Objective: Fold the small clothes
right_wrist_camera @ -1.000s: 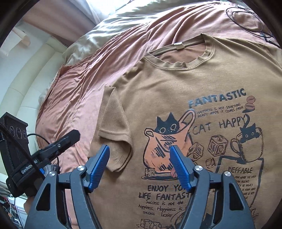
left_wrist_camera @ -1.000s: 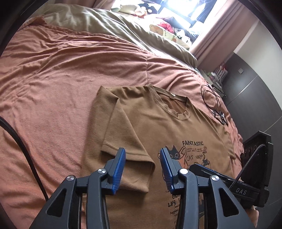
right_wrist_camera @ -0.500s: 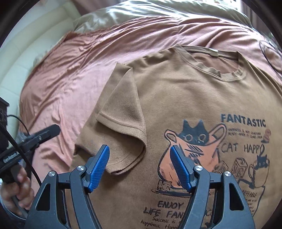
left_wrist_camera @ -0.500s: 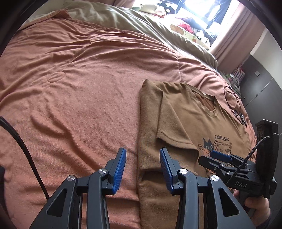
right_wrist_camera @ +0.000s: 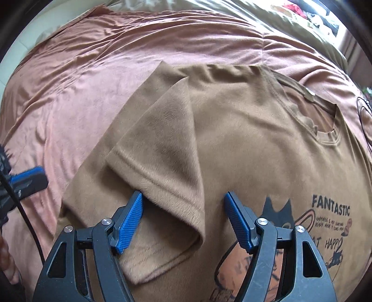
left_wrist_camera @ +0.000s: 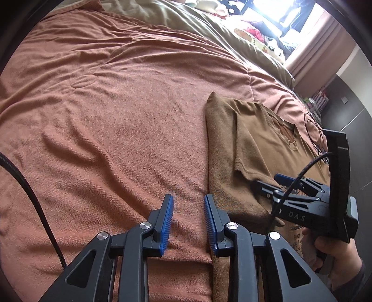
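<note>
Right tool straddles folded sleeve; cable beyond.

Rust-orange bedspread, wrinkled, covering most of the bed. Olive-green duvet bunched along the far edge. Thin black cable loop lying on the bedspread. Pink curtain beside a bright window. Dark wall panel beyond.
</note>
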The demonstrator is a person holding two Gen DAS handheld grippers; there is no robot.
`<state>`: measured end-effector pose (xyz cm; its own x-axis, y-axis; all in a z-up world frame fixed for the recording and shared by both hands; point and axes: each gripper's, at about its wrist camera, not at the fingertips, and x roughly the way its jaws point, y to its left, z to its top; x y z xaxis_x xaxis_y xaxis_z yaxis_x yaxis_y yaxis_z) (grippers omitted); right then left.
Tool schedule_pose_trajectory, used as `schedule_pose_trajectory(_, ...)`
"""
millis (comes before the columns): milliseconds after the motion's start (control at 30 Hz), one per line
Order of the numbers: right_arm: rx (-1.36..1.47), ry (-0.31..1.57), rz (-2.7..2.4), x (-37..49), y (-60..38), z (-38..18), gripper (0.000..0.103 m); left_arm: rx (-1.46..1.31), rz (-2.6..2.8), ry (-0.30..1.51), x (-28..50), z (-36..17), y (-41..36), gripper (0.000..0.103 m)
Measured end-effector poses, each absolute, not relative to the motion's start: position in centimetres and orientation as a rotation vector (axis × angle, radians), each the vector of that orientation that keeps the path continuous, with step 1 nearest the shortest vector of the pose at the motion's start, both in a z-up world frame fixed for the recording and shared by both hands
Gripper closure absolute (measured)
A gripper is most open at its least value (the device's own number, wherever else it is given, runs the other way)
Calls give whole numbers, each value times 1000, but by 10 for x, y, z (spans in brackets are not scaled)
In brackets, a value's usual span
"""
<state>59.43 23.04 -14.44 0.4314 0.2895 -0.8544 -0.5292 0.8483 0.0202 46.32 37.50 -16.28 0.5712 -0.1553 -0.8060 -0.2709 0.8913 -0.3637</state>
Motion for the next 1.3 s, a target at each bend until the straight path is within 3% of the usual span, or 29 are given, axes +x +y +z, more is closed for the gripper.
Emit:
schedule_pose_trajectory(533,89,1002,488,645,146,-146,35,-460,59,982,474,-168,363,74)
schedule_pose_trajectory(633,116,1017,523,649,145,-151,37,-458,45,993,478,-171,357,79)
schedule_pose_trajectory(833,176,1048,543,671,148,-164,72,-451,28,1007,482,-177,349,83)
schedule_pose_trajectory(933,180,1038,539,678,146,-166,103,-455,27,1016,481,-179,347,84)
schedule_pose_trajectory(1167,111,969,492,670,150,-153,103,-437,2,1034,482,-182,338,84)
schedule_pose_trajectory(1300,100,1037,460,666,149,-155,99,-424,6,1048,481,-183,334,84)
